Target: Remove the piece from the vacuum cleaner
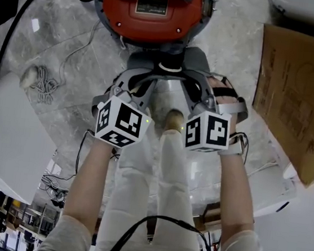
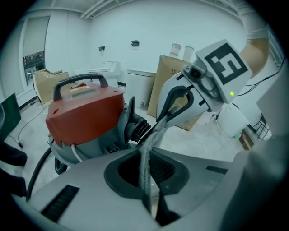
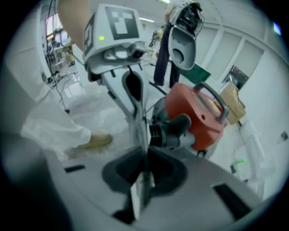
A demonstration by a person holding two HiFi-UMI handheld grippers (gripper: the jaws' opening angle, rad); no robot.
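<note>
Grasp step in hand: left tool [image 2: 151,134] and right tool [image 3: 144,120] both closed tight, nothing visible between their jaws, tips meeting at the grey hose connector [image 3: 174,131], still plugged into the vacuum cleaner [image 1: 151,8] at 12 o'clock; next move likely needs a firm hold and a straight pull toward 6 o'clock.

vacuum cleaner [image 1: 151,8]: top | left claw [image 1: 145,88], right claw [image 1: 190,95]: beside grey piece [image 1: 173,60]

a bare workroom or lab: white walls [image 2: 135,27], marbled floor [image 1: 55,30], loose cables [image 1: 40,84], leaning cardboard sheets [image 1: 297,94].
</note>
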